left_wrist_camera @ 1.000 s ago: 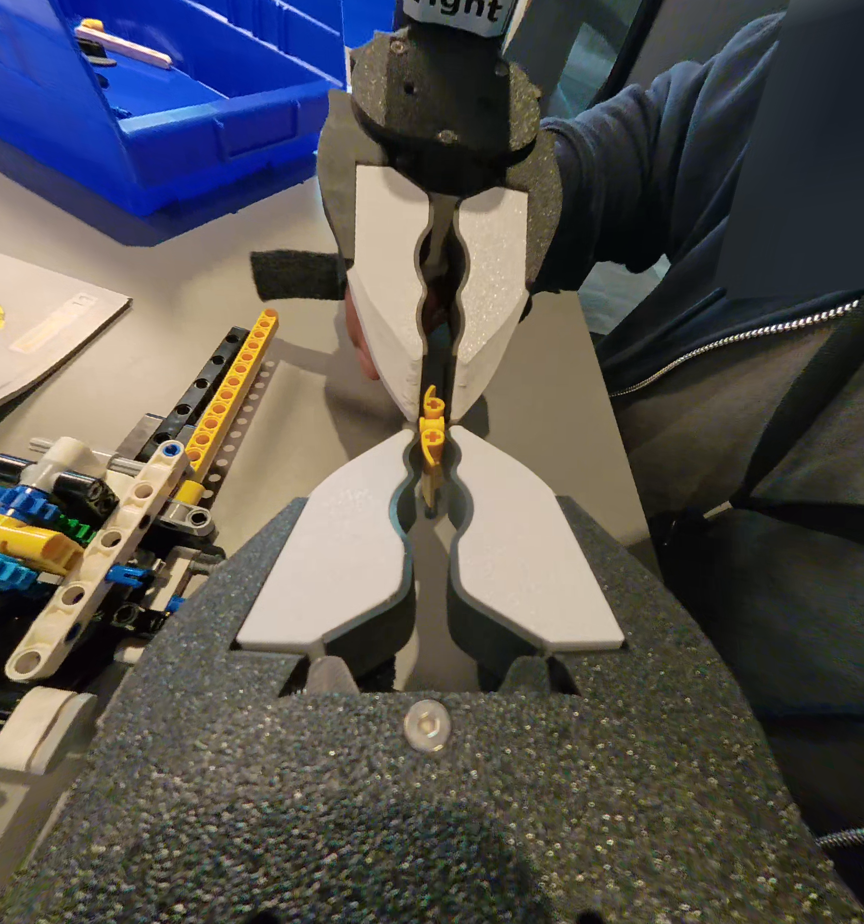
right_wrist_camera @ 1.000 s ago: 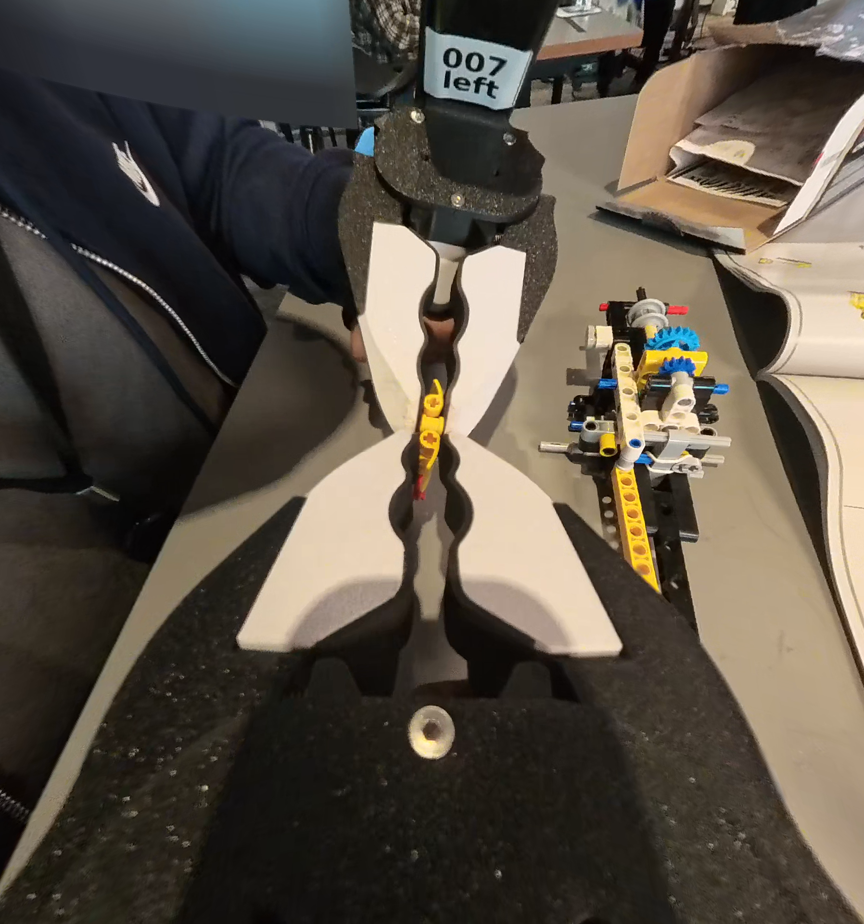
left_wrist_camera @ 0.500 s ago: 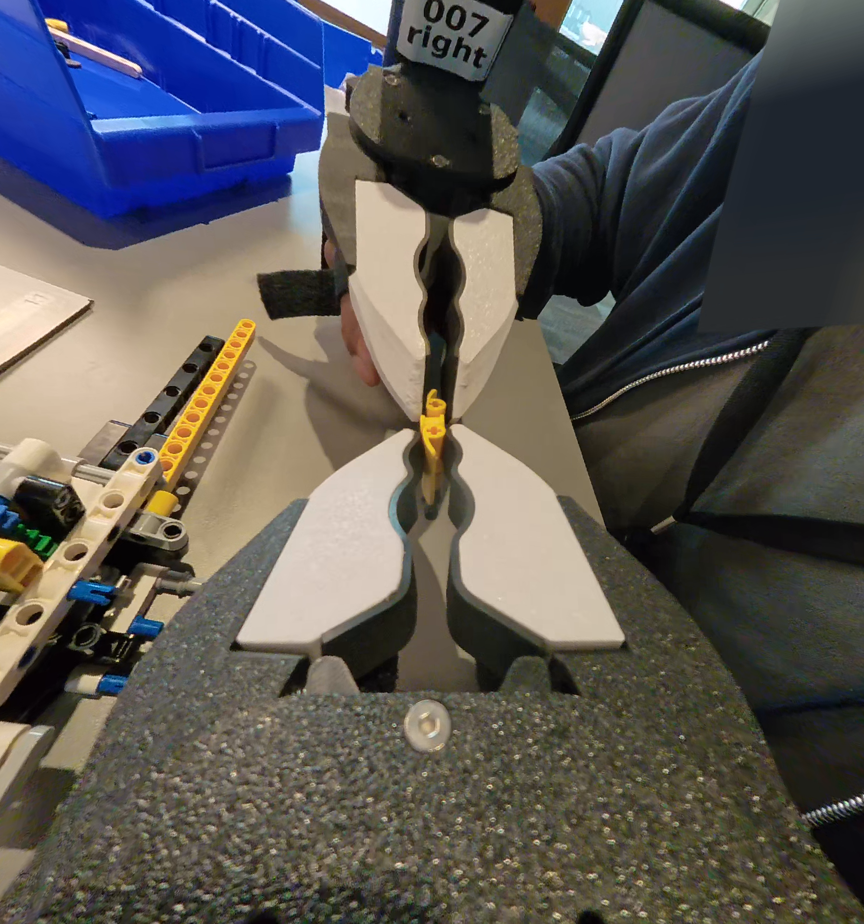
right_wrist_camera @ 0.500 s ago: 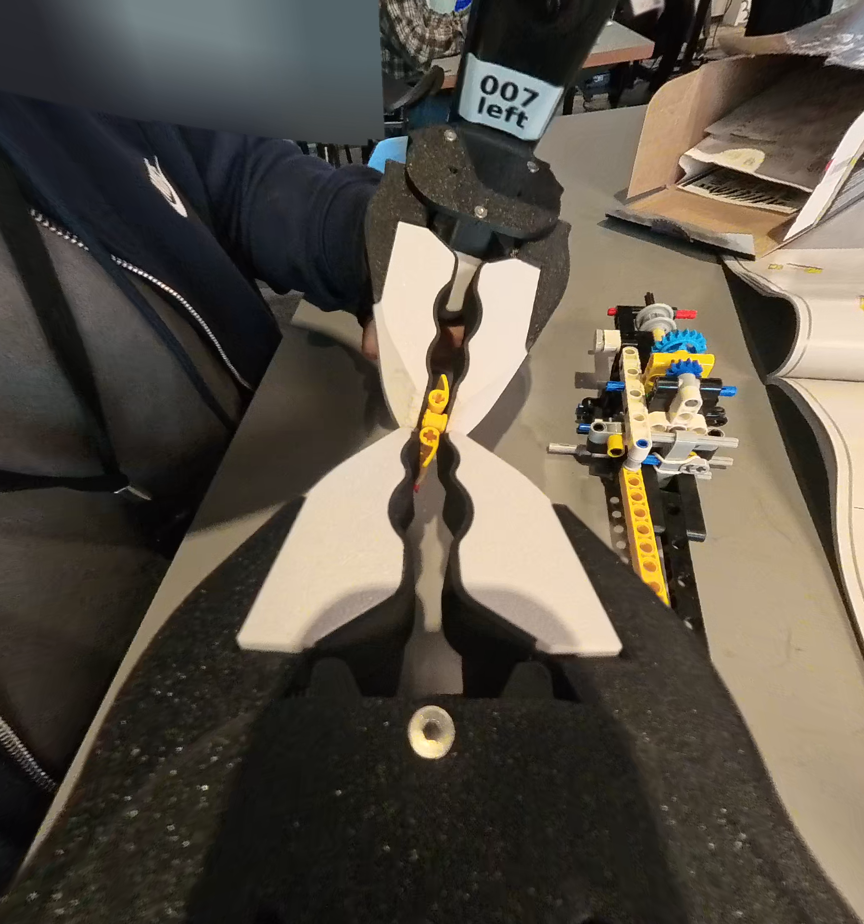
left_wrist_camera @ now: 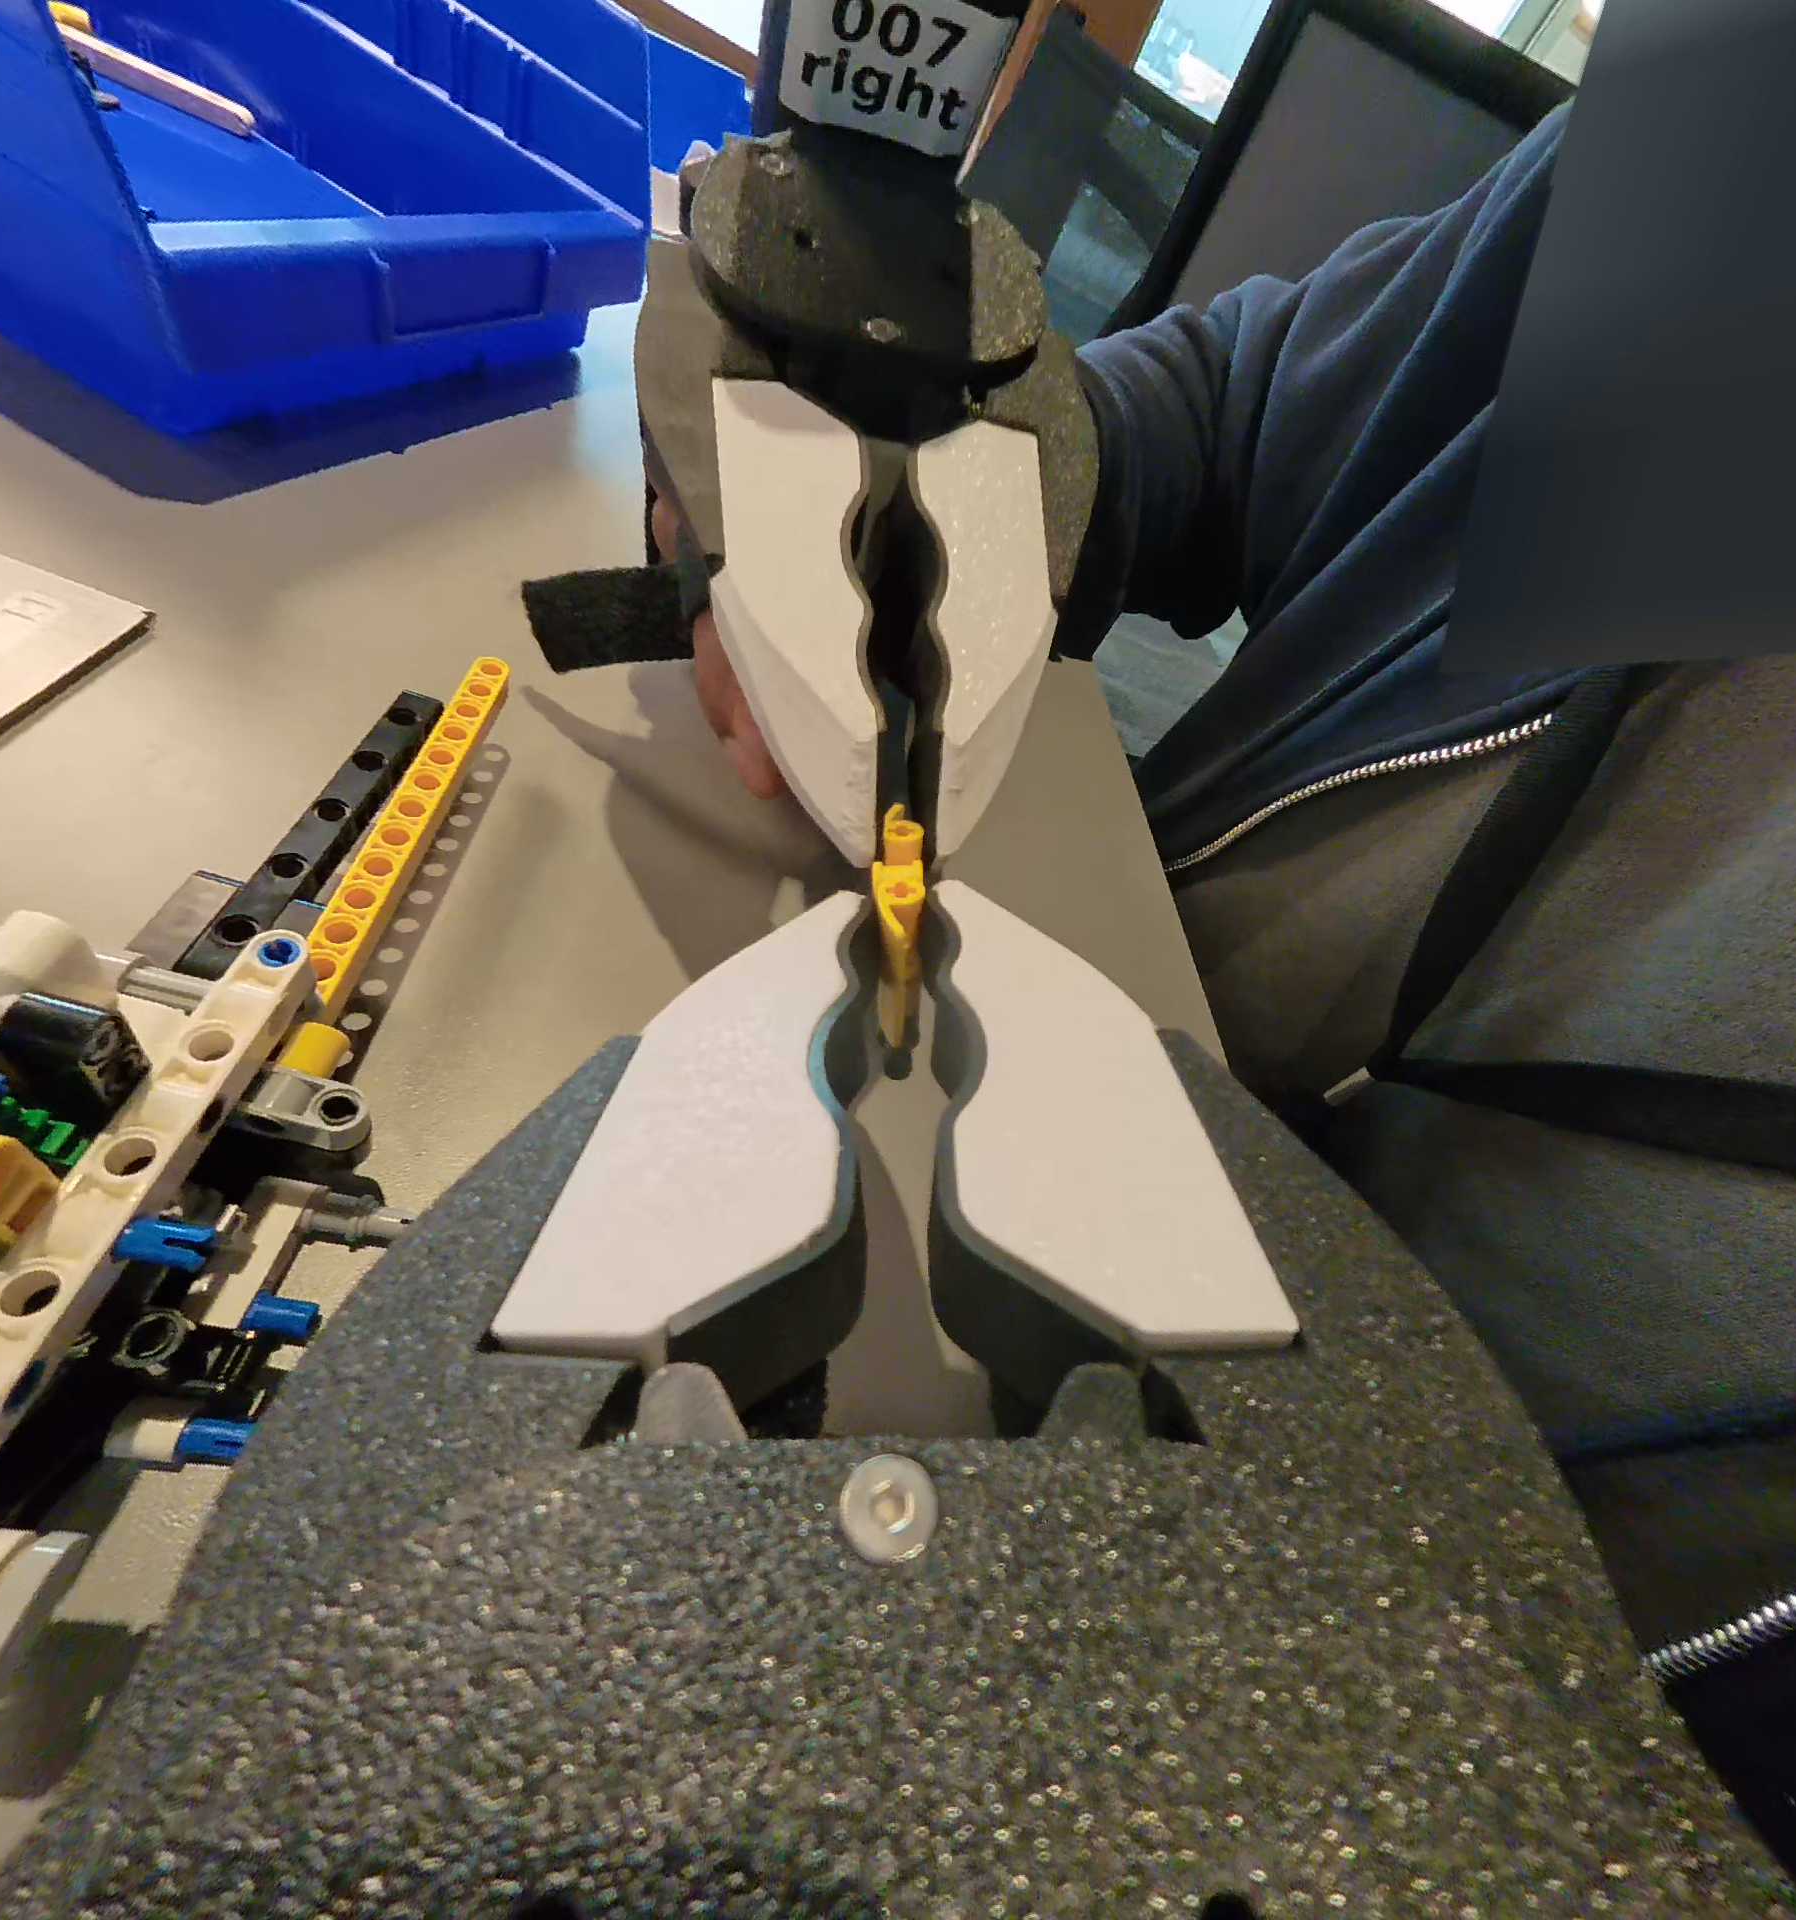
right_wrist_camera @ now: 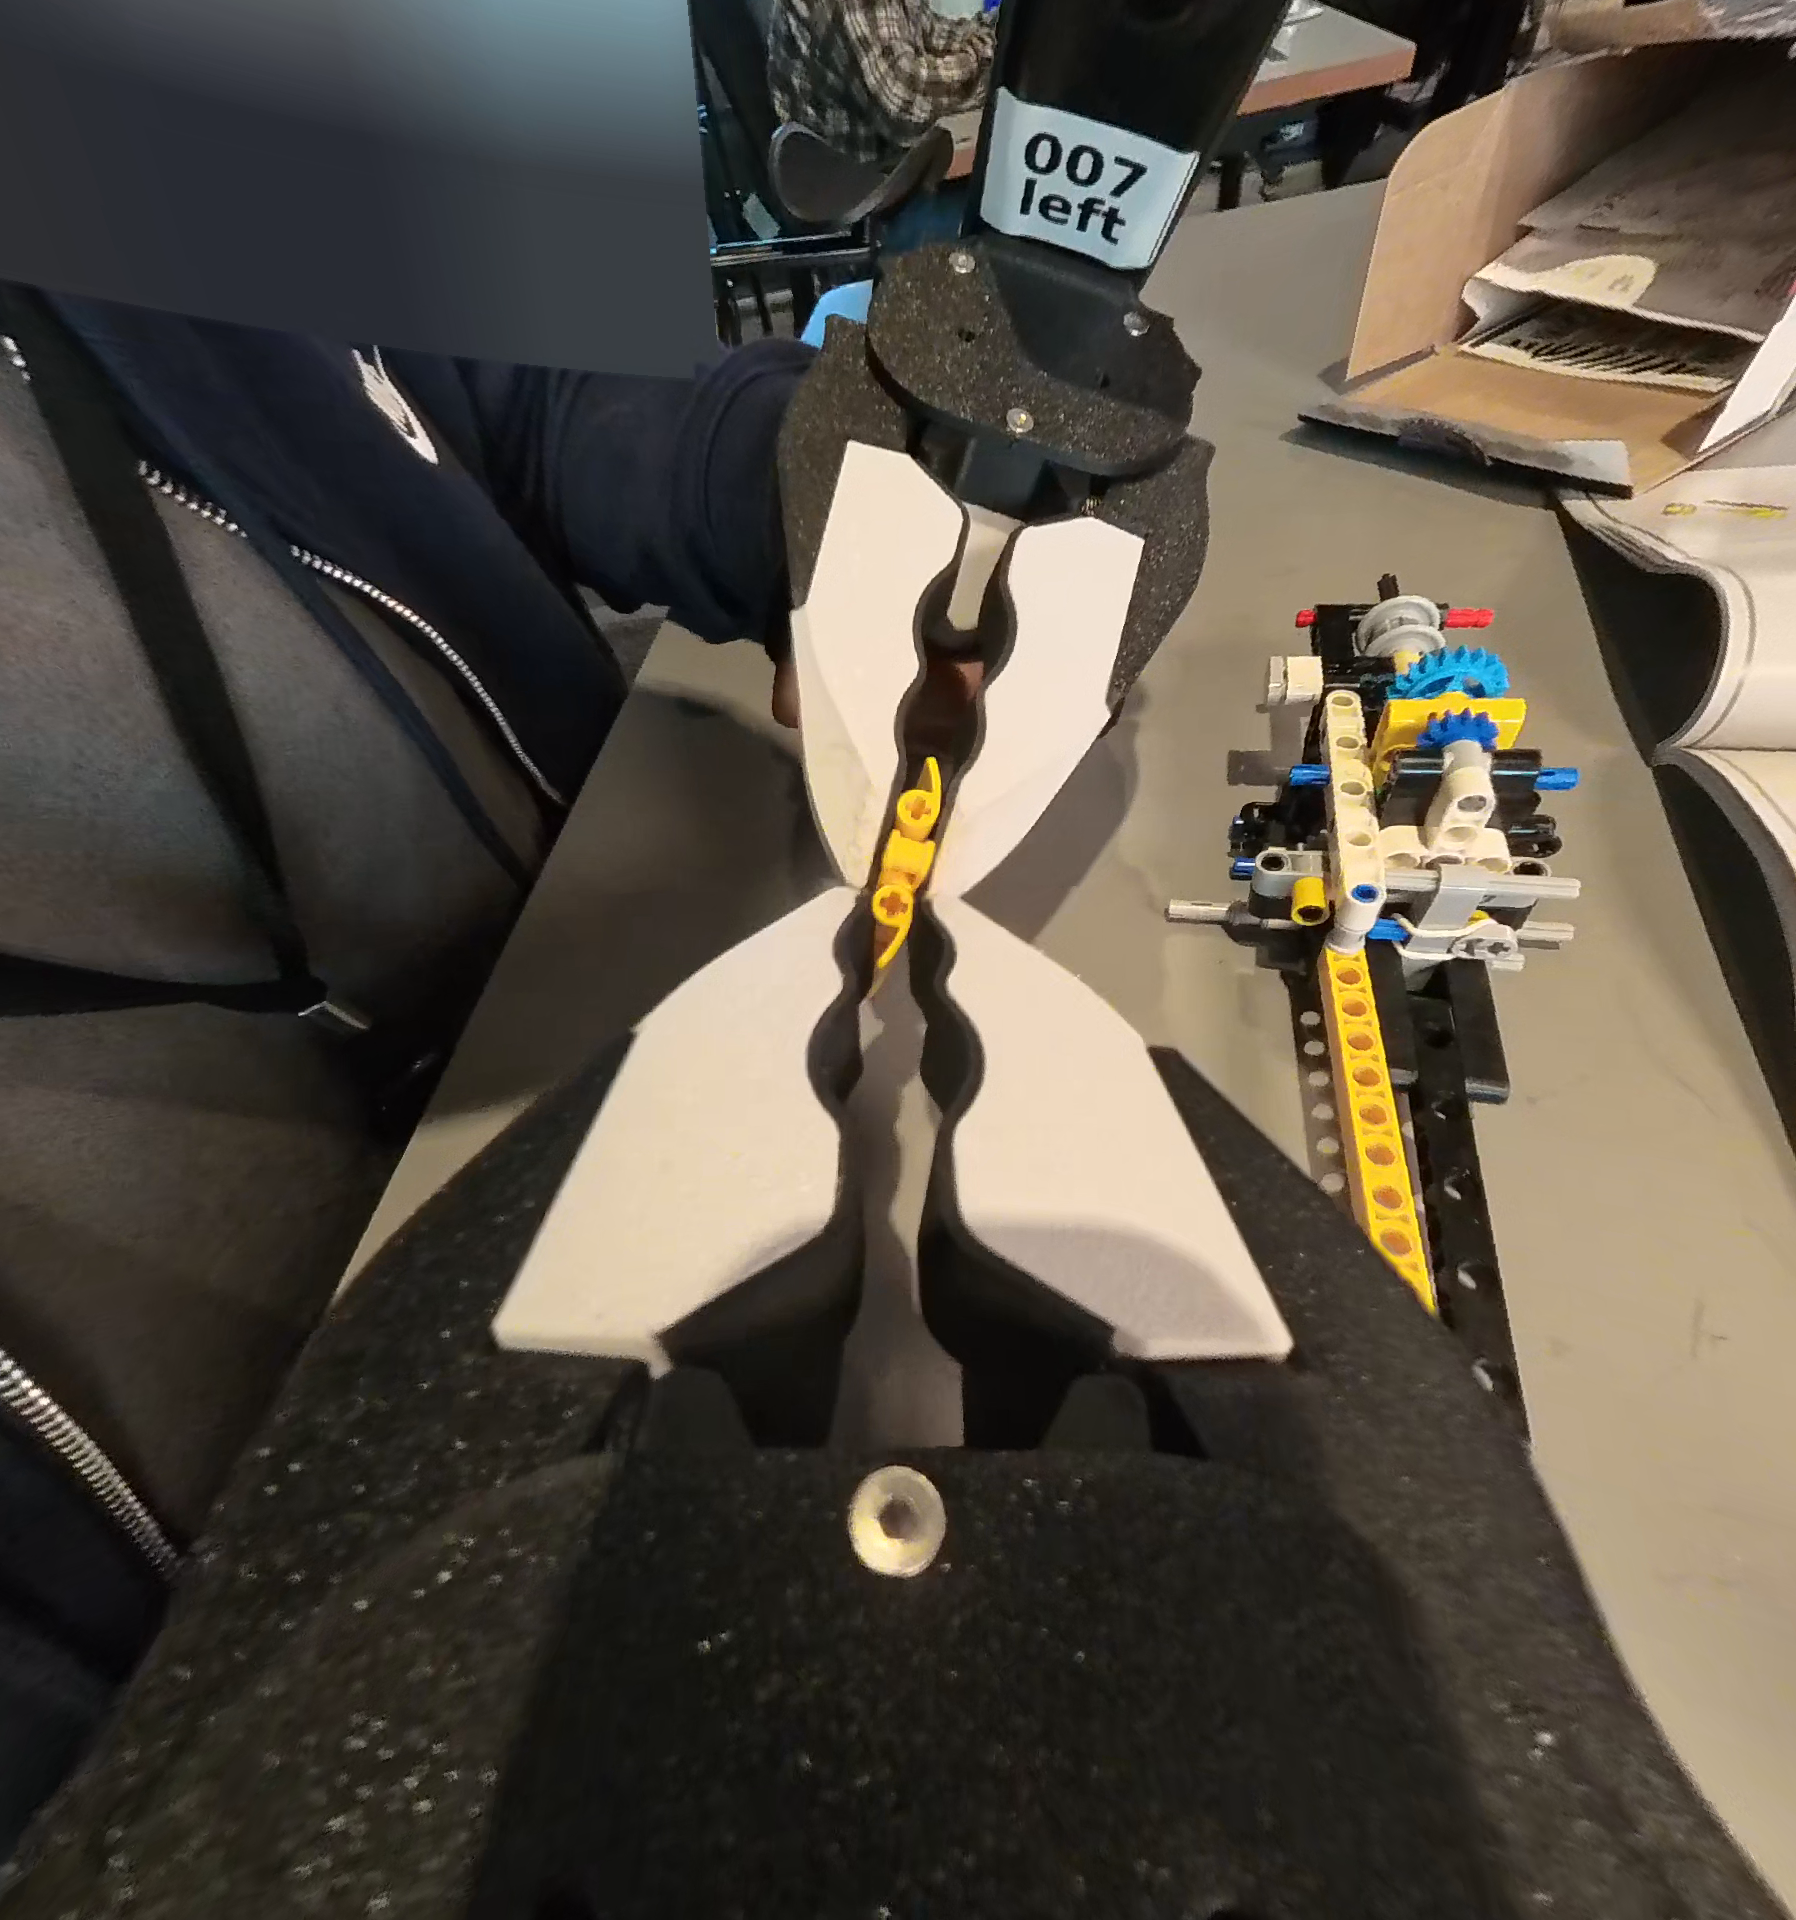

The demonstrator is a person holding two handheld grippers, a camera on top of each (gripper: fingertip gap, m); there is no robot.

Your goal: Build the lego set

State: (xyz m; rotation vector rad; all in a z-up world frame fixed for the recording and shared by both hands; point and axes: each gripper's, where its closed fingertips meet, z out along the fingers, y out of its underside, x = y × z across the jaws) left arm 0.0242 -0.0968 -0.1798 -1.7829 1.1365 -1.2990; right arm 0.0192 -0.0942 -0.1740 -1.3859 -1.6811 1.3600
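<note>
Yellow pieces [left_wrist_camera: 896, 914] stay pinched tip to tip between the left gripper [left_wrist_camera: 899, 925] and right gripper [right_wrist_camera: 899, 914], both sets of fingers pressed onto them above the worktop's [right_wrist_camera: 1642, 1351] near edge. Over the last second both grippers have tilted slightly; the joining looks unfinished. The model [right_wrist_camera: 1393, 831] lies untouched nearby.

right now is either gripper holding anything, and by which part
Both are. The left gripper and right gripper meet tip to tip, each pinching one end of a small yellow lego piece above the table.
</note>
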